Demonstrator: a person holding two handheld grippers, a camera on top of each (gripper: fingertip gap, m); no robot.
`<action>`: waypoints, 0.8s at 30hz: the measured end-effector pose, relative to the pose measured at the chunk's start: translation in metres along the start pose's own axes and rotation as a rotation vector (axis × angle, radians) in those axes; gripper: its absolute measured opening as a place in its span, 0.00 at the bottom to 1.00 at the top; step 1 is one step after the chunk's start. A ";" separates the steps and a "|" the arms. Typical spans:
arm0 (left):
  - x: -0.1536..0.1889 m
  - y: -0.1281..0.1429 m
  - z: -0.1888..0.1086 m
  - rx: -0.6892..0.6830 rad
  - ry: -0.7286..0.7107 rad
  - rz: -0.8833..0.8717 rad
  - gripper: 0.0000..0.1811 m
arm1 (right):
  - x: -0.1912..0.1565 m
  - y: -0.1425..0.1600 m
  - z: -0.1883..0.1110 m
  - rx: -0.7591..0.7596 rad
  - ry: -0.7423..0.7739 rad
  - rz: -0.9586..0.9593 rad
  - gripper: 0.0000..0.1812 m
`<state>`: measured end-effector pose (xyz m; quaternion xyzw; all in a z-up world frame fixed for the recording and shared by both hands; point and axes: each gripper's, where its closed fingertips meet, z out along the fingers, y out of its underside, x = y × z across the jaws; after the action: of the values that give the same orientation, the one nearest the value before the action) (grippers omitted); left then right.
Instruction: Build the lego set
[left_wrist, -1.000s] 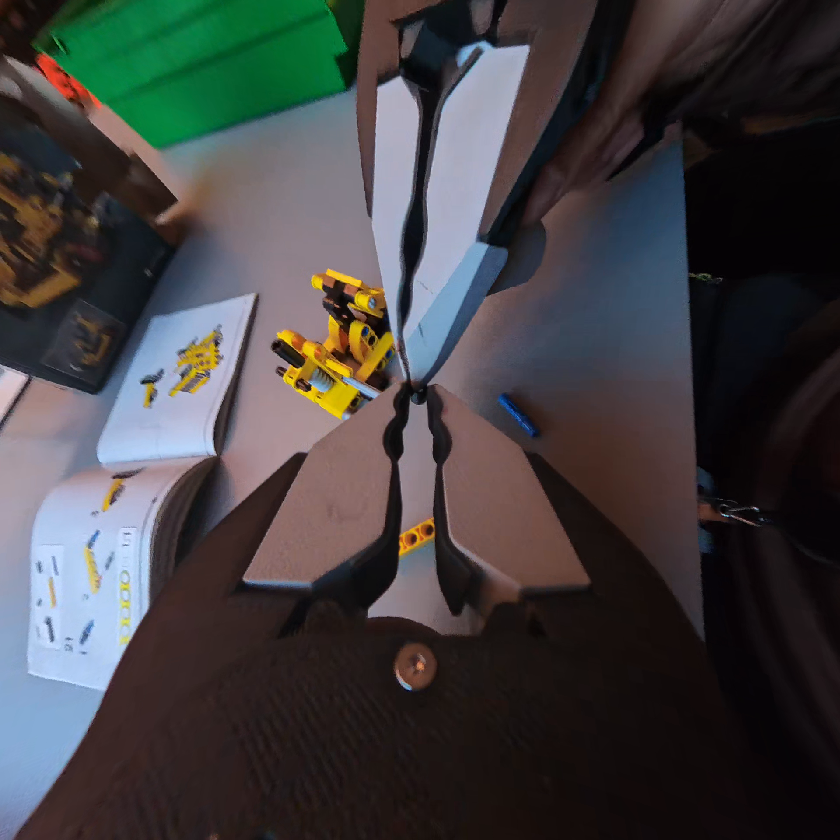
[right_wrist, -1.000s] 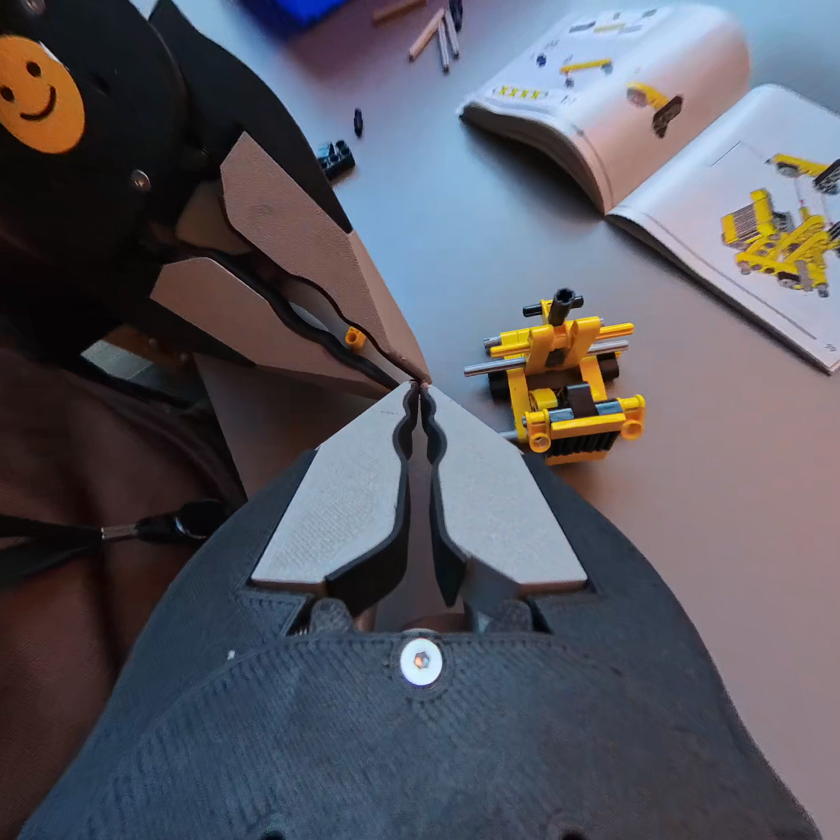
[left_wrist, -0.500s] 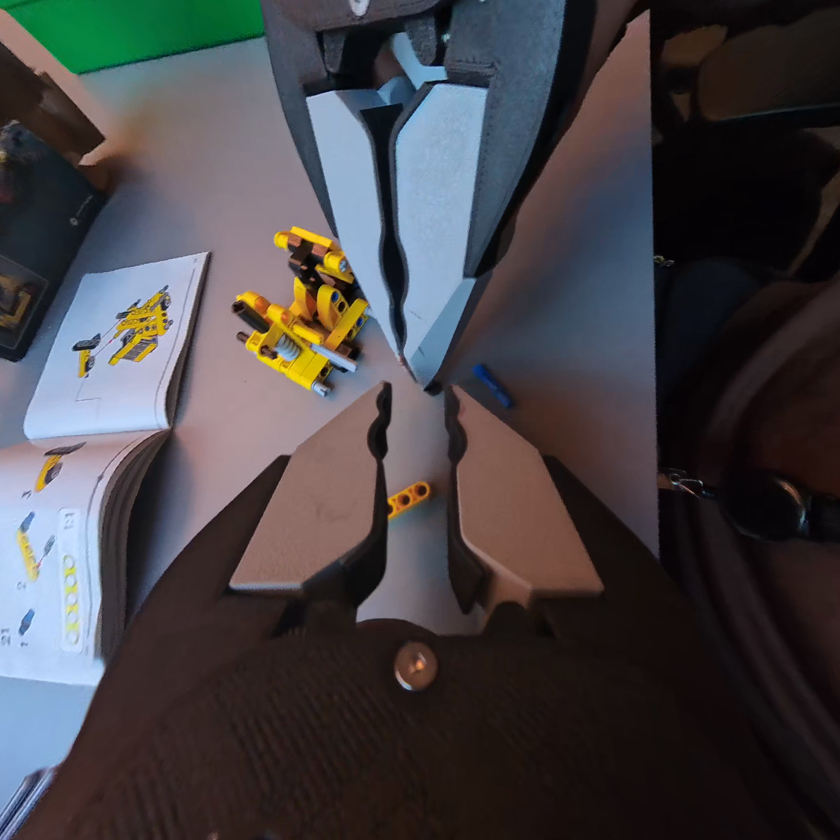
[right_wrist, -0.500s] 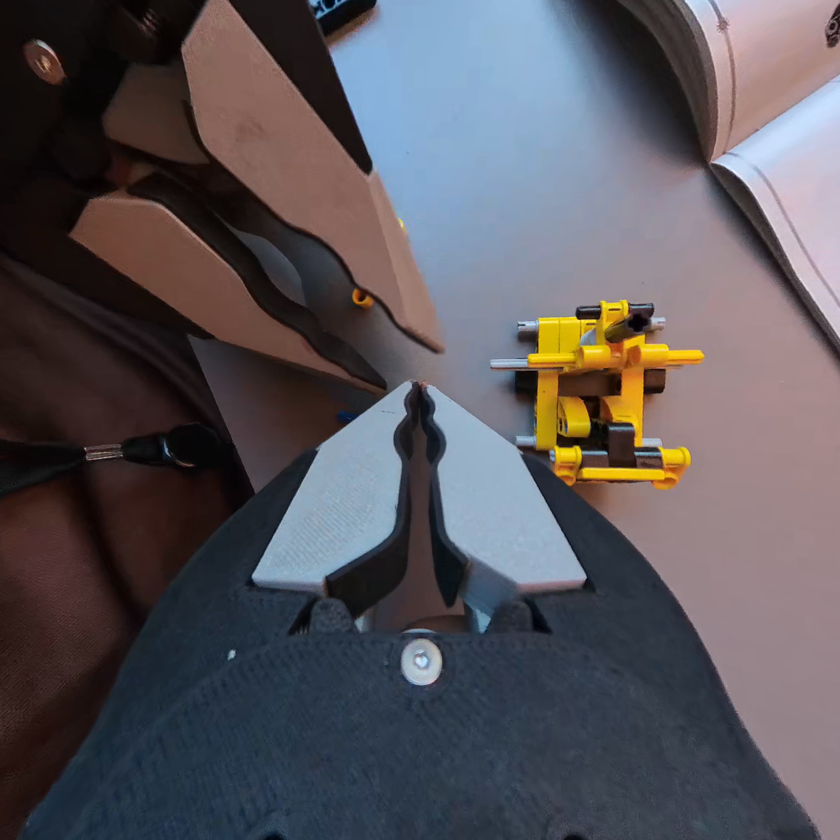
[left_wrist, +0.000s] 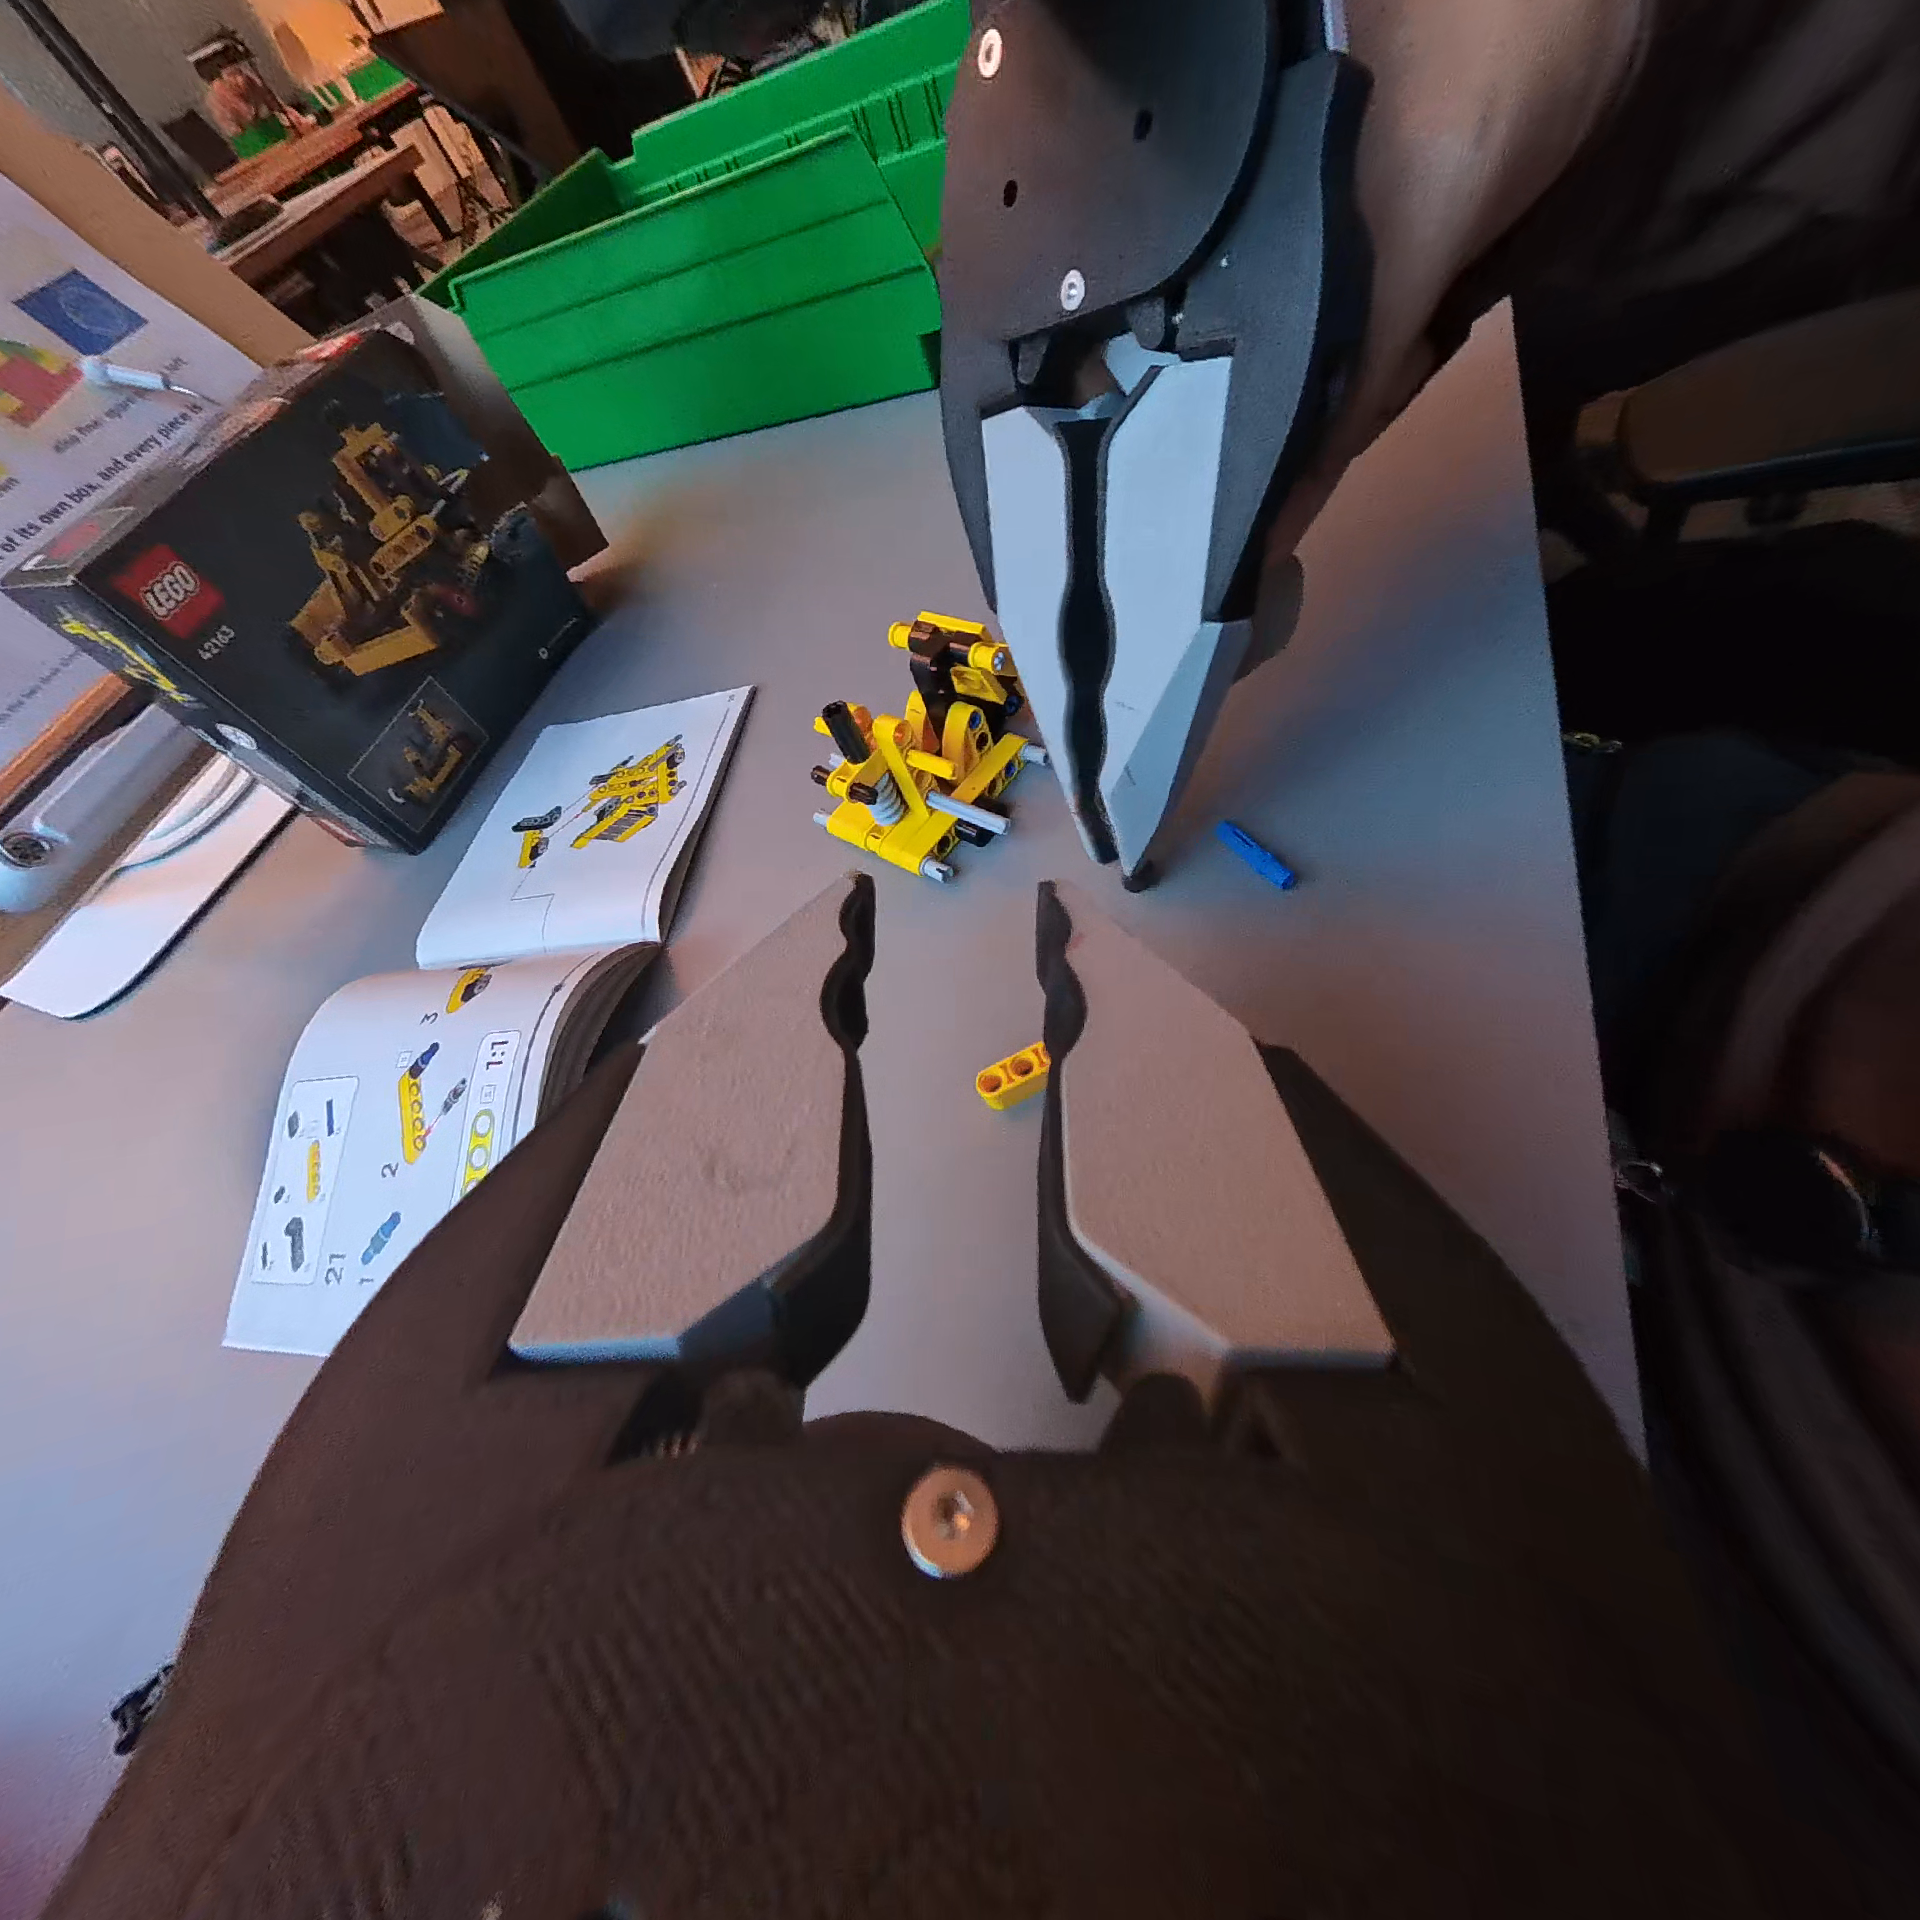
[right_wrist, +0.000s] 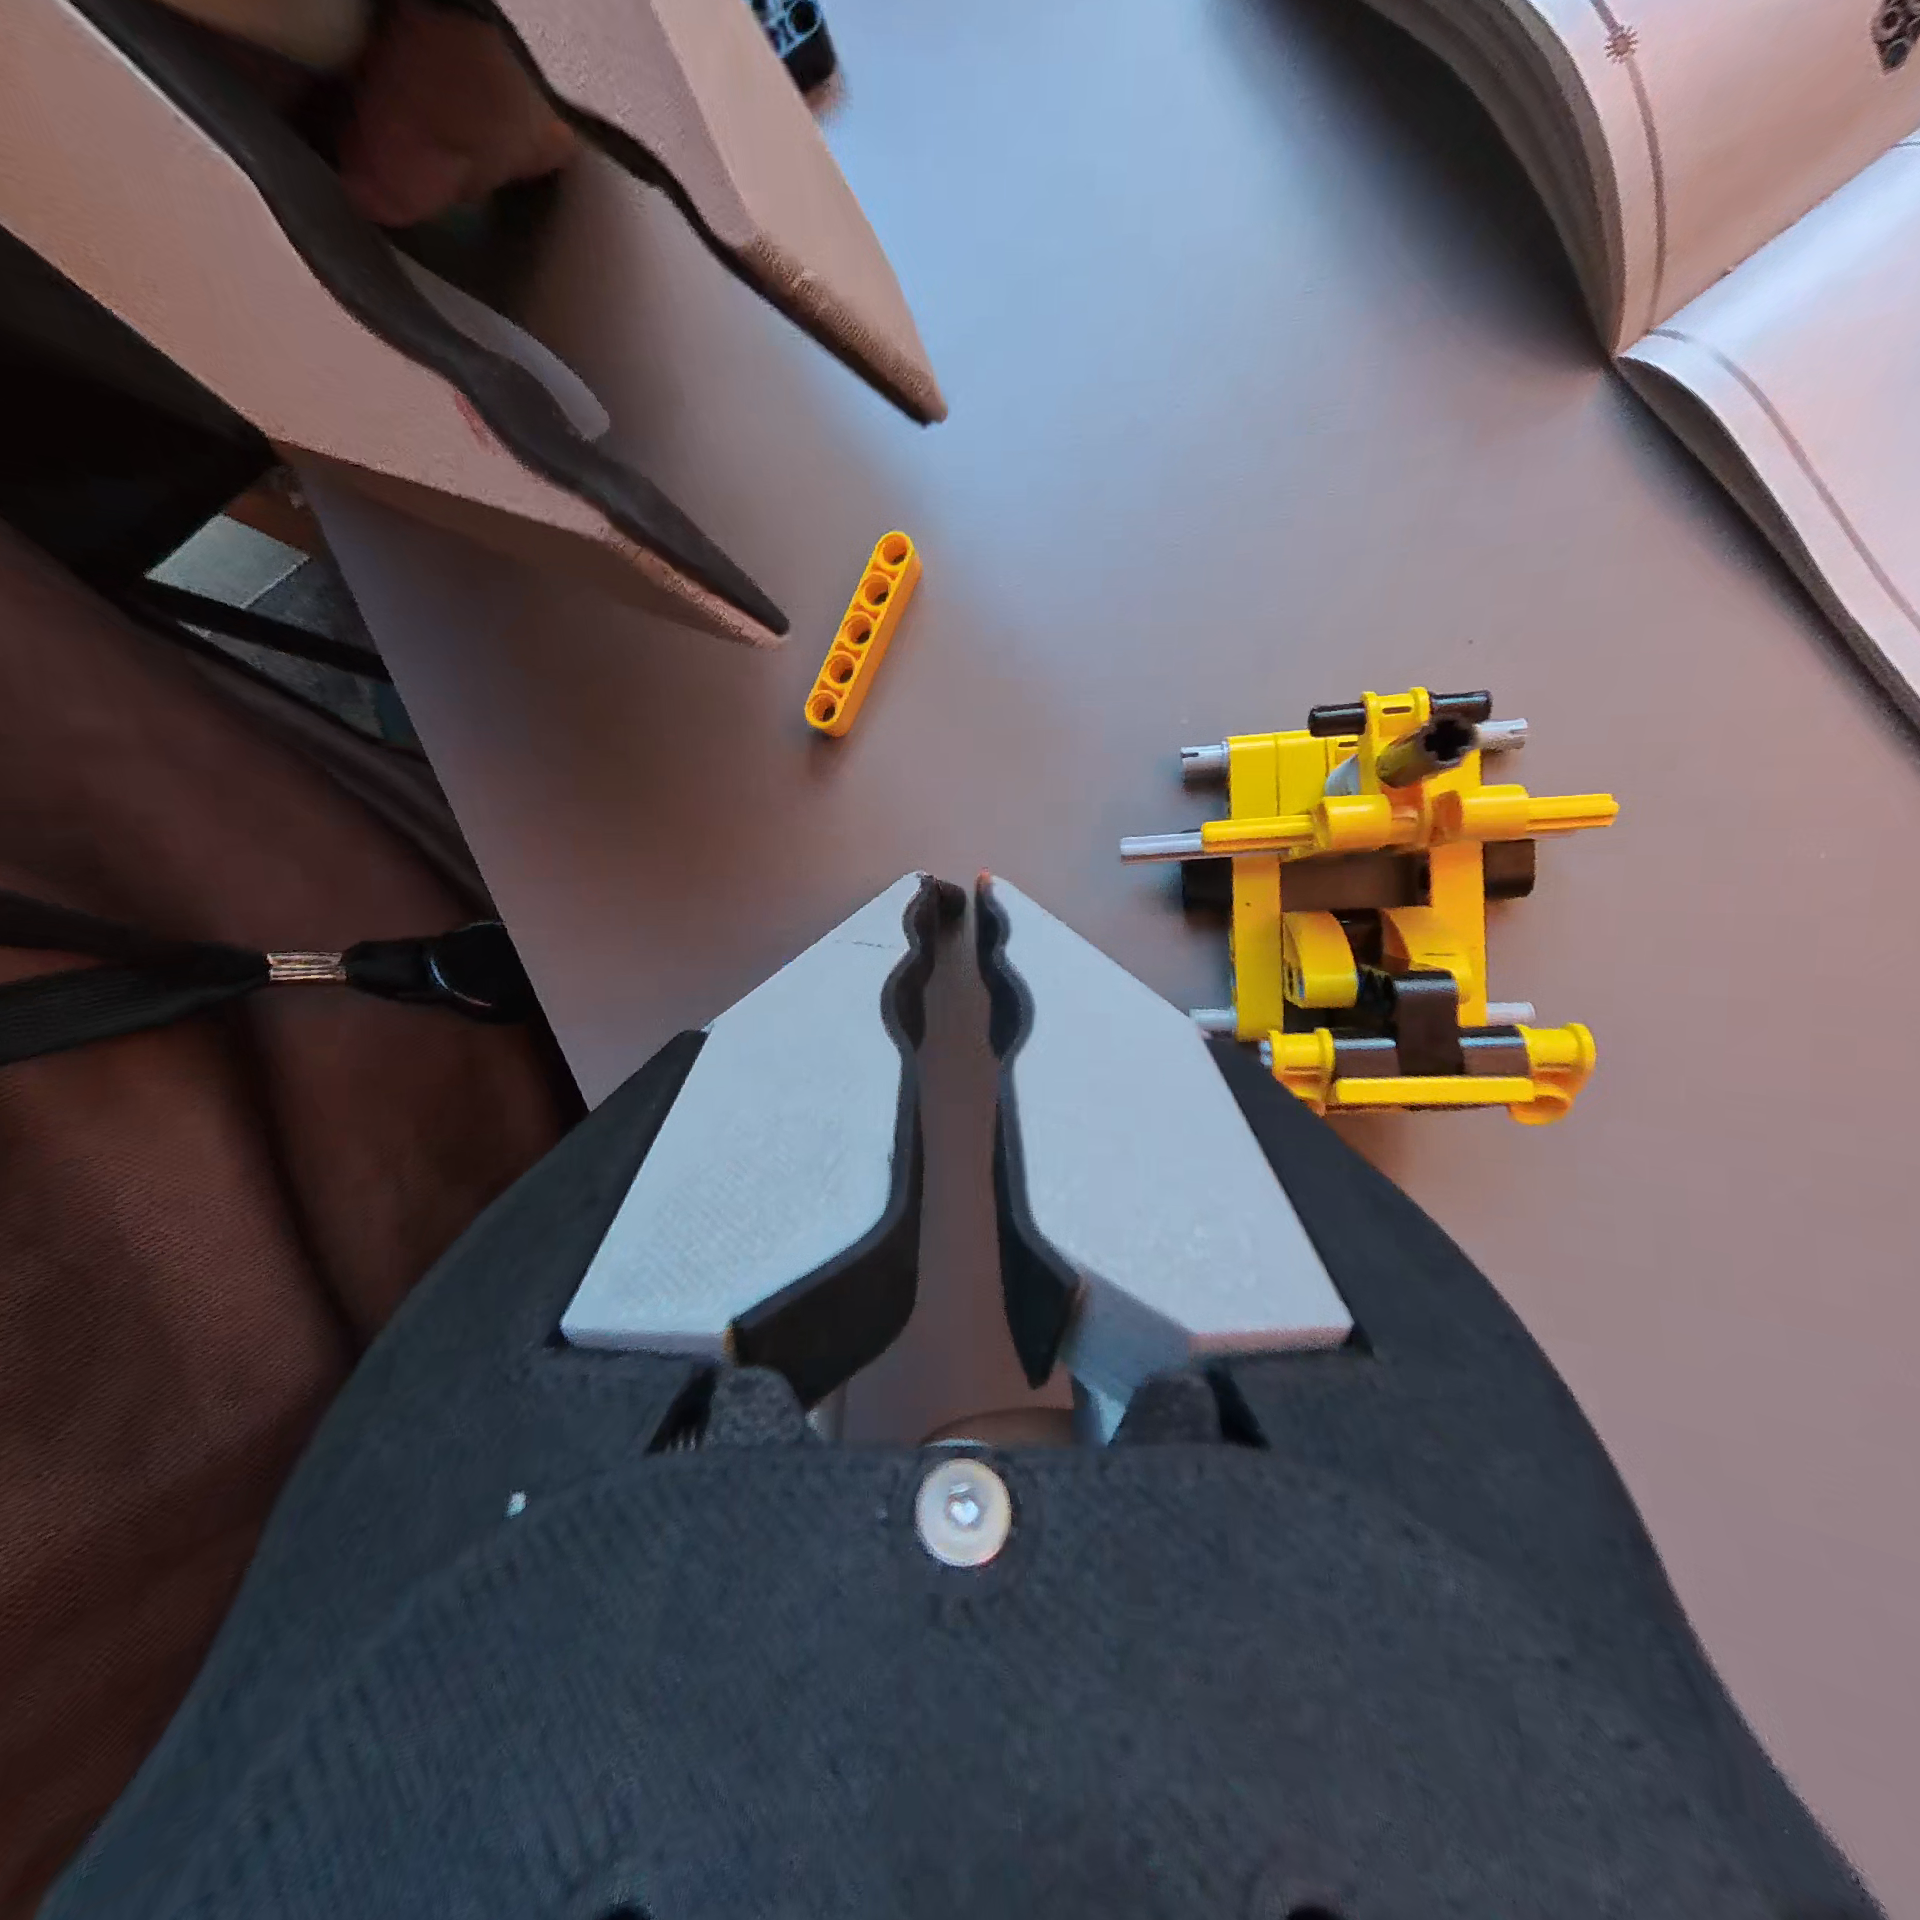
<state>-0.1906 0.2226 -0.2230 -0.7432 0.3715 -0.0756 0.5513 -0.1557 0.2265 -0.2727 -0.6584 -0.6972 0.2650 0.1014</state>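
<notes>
One grey table (left_wrist: 790, 540), green bins (left_wrist: 707, 281)

- Bare table (right_wrist: 1195, 416) lies open between the beam (right_wrist: 862, 632) and the model (right_wrist: 1371, 904).
- The booklet (left_wrist: 582, 831) and box (left_wrist: 312, 592) crowd the model's far side.
- Green bins (left_wrist: 707, 301) wall off the back.

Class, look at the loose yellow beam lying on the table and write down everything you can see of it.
The yellow beam is a short, flat bar of glossy plastic with rounded ends and a single row of five round holes. It lies flat on the grey table, holes facing up, set at a slant. Nothing grips or touches it: it sits apart from the yellow model, just beyond the tips of the open left gripper, whose finger hides part of it in the left wrist view.
</notes>
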 end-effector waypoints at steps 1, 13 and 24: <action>0.001 0.000 0.000 -0.003 0.006 0.004 0.16 | 0.001 -0.001 -0.001 0.007 0.007 0.002 0.03; 0.001 0.002 0.001 -0.011 0.037 -0.040 0.15 | 0.004 0.008 -0.028 0.115 0.097 -0.059 0.00; 0.000 0.004 0.003 -0.024 0.042 -0.047 0.14 | 0.005 0.012 -0.020 0.126 0.056 -0.034 0.00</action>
<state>-0.1908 0.2241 -0.2275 -0.7566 0.3662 -0.0998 0.5324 -0.1355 0.2361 -0.2630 -0.6460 -0.6871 0.2879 0.1665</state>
